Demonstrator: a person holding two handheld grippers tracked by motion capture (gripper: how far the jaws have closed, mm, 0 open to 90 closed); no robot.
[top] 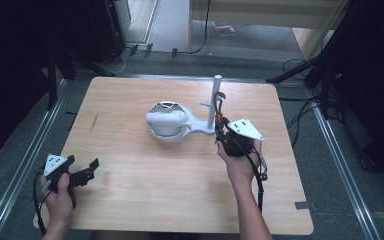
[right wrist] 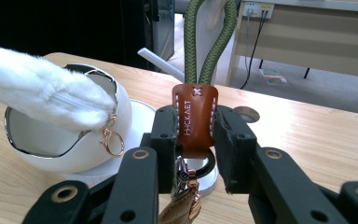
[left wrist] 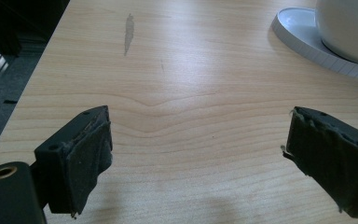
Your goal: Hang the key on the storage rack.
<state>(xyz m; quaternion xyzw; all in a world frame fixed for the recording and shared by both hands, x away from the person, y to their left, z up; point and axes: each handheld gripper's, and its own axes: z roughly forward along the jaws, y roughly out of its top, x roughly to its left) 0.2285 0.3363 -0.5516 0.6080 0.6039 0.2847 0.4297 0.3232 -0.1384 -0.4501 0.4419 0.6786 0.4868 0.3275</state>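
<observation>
Right gripper [right wrist: 193,140], jaws clamped on keychain's brown leather tab [right wrist: 195,116], is hanging its green loop [right wrist: 209,42] on the white stand [top: 216,102]; next, lower then release; left gripper [left wrist: 200,163] idles, jaws apart.

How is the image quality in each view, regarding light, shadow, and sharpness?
High view: table evenly lit, room edges very dark, fine detail soft. Left gripper view: jaw pads sharp; a faint shadow on the wood below them; the white base is bright. Right gripper view: brown leather tab sharp, clamped by the right gripper; fluffy white pouch nearly overexposed; background dim.
</observation>
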